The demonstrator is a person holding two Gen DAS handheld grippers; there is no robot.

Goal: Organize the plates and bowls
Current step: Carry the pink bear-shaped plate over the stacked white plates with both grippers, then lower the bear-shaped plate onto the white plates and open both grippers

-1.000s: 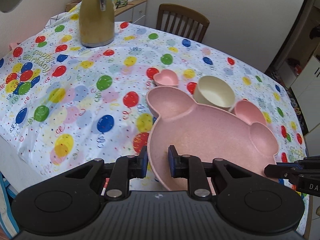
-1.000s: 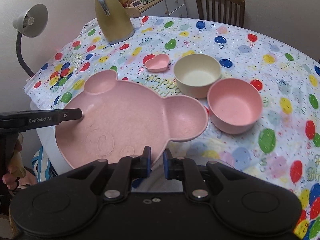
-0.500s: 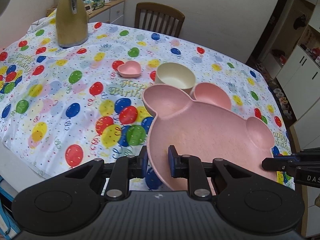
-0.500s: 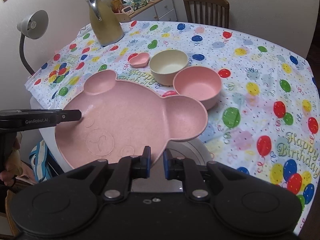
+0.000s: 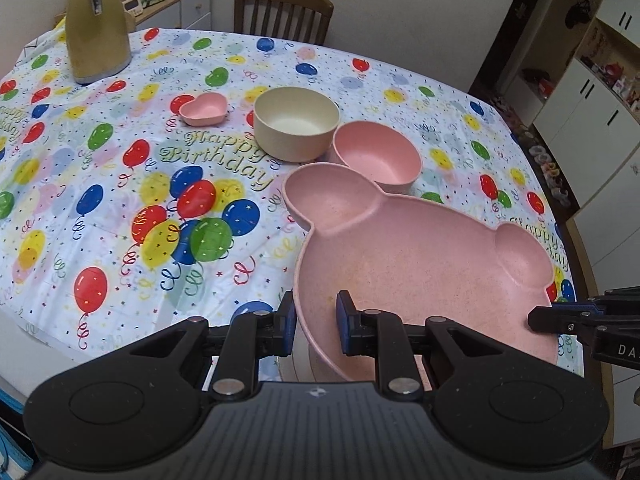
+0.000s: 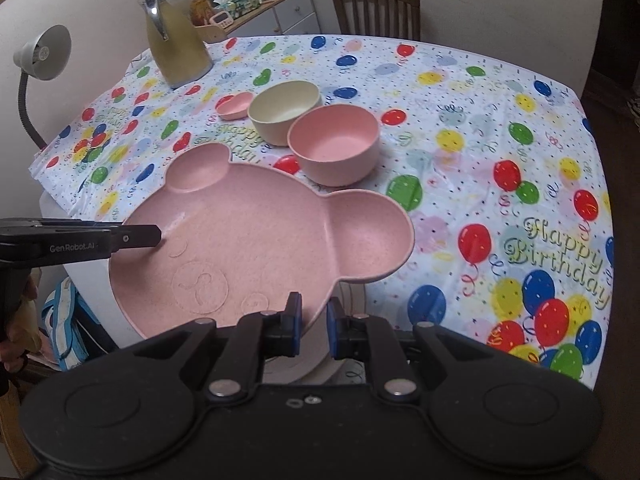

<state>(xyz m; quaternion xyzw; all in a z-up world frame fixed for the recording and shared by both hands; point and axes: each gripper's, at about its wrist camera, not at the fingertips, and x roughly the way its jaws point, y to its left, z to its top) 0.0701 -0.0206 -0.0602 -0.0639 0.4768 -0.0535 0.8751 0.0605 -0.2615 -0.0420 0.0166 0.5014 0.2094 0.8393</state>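
the bear-shaped pink plate (image 5: 420, 264) is being held above the table's near edge, its rim pinched by the left gripper (image 5: 316, 322) and right gripper (image 6: 310, 328). both grips should be kept level, clearing the pink bowl (image 6: 334, 144).

The bench (image 5: 48, 344) wears a balloon-printed birthday cloth (image 5: 120, 208). On it stand a tall mustard jug (image 5: 96, 28) at the far corner, a small pink heart dish (image 5: 203, 109), and a cream bowl (image 5: 296, 122) touching a pink bowl (image 5: 376, 156).
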